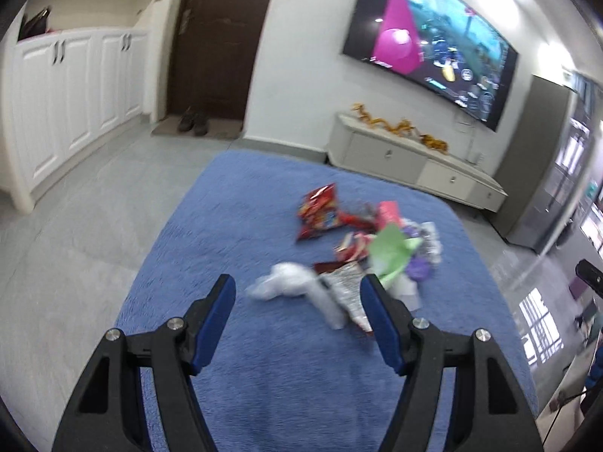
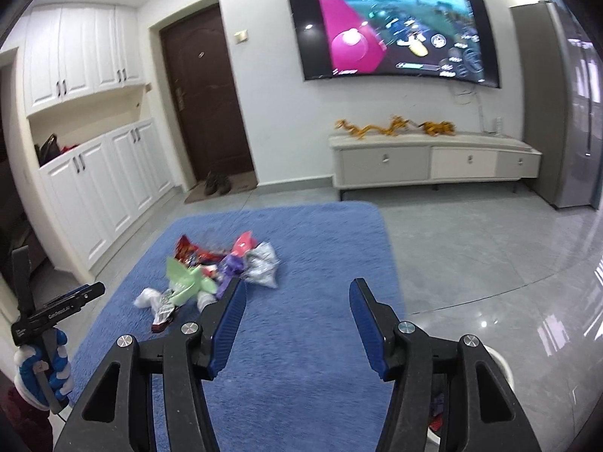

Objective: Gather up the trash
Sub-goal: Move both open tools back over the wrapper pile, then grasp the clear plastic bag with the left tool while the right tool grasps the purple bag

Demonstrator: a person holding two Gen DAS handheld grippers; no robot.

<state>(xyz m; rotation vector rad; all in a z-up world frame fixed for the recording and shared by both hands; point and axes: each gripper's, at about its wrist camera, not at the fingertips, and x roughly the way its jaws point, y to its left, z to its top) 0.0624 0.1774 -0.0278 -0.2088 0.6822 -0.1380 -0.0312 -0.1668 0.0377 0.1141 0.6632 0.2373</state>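
Note:
A pile of trash lies on a blue rug [image 1: 264,358]: a red snack bag [image 1: 318,213], a green wrapper [image 1: 390,248], a crumpled white plastic piece [image 1: 286,282], a silver foil wrapper [image 1: 348,290] and purple scraps [image 1: 418,267]. My left gripper [image 1: 297,293] is open and empty, hovering just short of the white plastic and foil. In the right wrist view the same pile [image 2: 215,271] lies ahead to the left on the rug [image 2: 301,358]. My right gripper [image 2: 297,297] is open and empty above the rug, right of the pile.
A white bin [image 2: 497,361] with trash inside sits at the rug's right edge under my right gripper. A low TV cabinet [image 2: 433,162] stands against the far wall below a wall TV [image 2: 392,26]. White cupboards [image 2: 101,196] line the left. The left gripper's handle [image 2: 49,316] shows at far left.

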